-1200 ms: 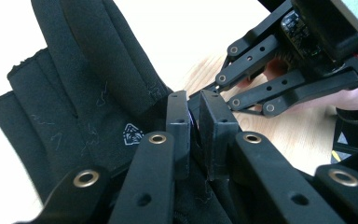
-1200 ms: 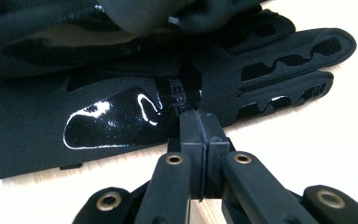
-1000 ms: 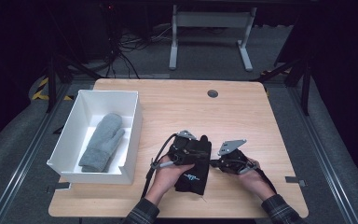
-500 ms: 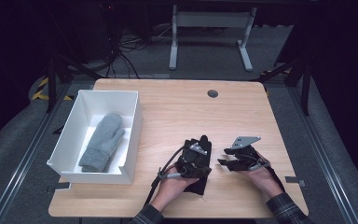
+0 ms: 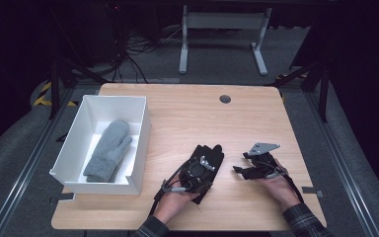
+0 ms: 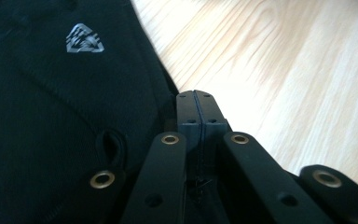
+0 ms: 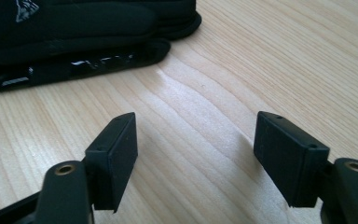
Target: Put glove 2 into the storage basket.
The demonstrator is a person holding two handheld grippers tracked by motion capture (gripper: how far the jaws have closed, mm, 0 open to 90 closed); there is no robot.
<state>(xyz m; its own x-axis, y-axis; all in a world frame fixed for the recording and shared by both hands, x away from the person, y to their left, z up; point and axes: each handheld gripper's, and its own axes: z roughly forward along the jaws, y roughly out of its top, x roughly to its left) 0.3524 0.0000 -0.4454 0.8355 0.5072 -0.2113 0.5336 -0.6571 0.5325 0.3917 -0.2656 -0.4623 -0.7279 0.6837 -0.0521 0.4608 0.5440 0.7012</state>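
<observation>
A black glove (image 5: 214, 152) with a small grey logo lies on the wooden table (image 5: 202, 113), near its front middle. My left gripper (image 5: 207, 168) rests on it, shut. In the left gripper view the pads meet flush (image 6: 196, 109) at the edge of the glove (image 6: 51, 116), and no fabric shows between them. My right gripper (image 5: 239, 170) sits just right of the glove, low over the wood. Its jaws have just been opening and stand open (image 7: 196, 154) with bare wood between them. The glove (image 7: 74, 28) lies beyond its fingertips.
A white box (image 5: 143, 133) stands at the table's left with a grey mitten (image 5: 108, 150) lying in it. A round dark grommet (image 5: 225, 98) sits near the far edge. Bare wood stretches behind the glove and to the right.
My right gripper has come off the glove, drawn to the right and opened. My left gripper has shifted a little right and nearer over the glove and has stayed shut.
</observation>
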